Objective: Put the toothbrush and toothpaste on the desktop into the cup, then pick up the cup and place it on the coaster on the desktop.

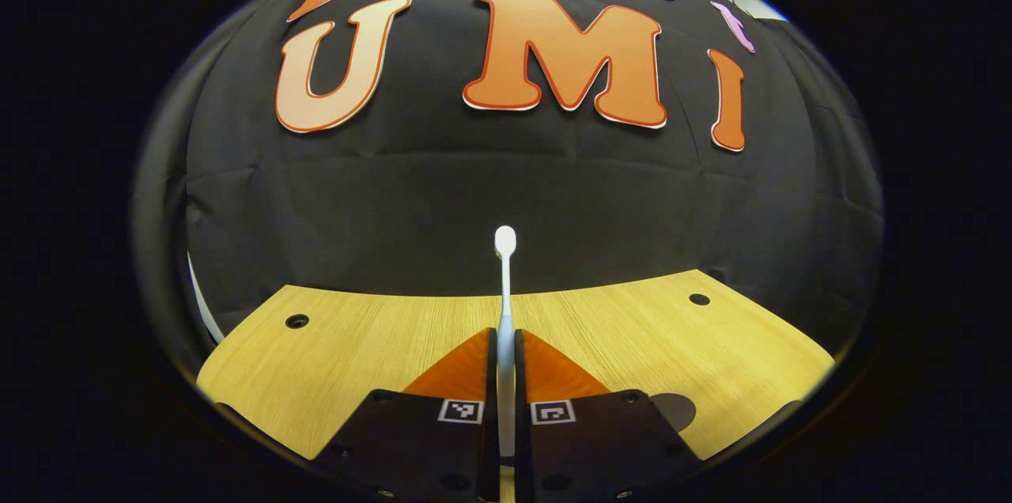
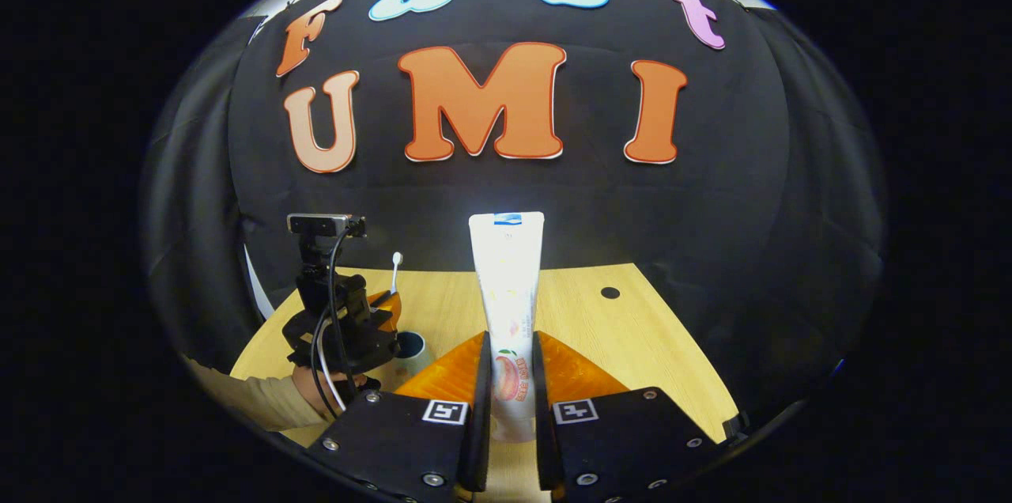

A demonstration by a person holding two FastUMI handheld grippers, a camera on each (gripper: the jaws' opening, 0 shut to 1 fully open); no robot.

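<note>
In the left gripper view, the left gripper [image 1: 506,376] had its jaws pressed on the handle of the toothbrush [image 1: 504,281], which stood upright between the two fingers with its head at the top, raised against the dark wall above the far edge of the desktop [image 1: 356,337]. The handle ran down between the fingers to the bottom of the view. Two small round holes lay in the wooden top, one far left [image 1: 297,321] and one far right [image 1: 699,299], and a dark rounded patch [image 1: 674,410] showed just right of the right finger; what it was could not be told. In the right gripper view, the right gripper [image 2: 510,388] had its jaws pinching the lower part of the toothpaste [image 2: 507,281], a pale tube held upright with its flat crimped end at the top and printed pictures near the grip. Farther off at the left of that view, the left gripper [image 2: 379,305] was seen held by a hand [image 2: 316,392] with a sleeve [image 2: 253,400] behind it, a small camera [image 2: 320,225] mounted above it and cables hanging down. The toothbrush [image 2: 395,270] rose upright from its fingers there. Just beside and below that gripper, the cup [image 2: 409,349] stood on the desktop [image 2: 617,345] with its dark opening upward, and the brush was above it and slightly to its left, not in it. One hole [image 2: 609,293] marked the wood to the right of the tube.
</note>
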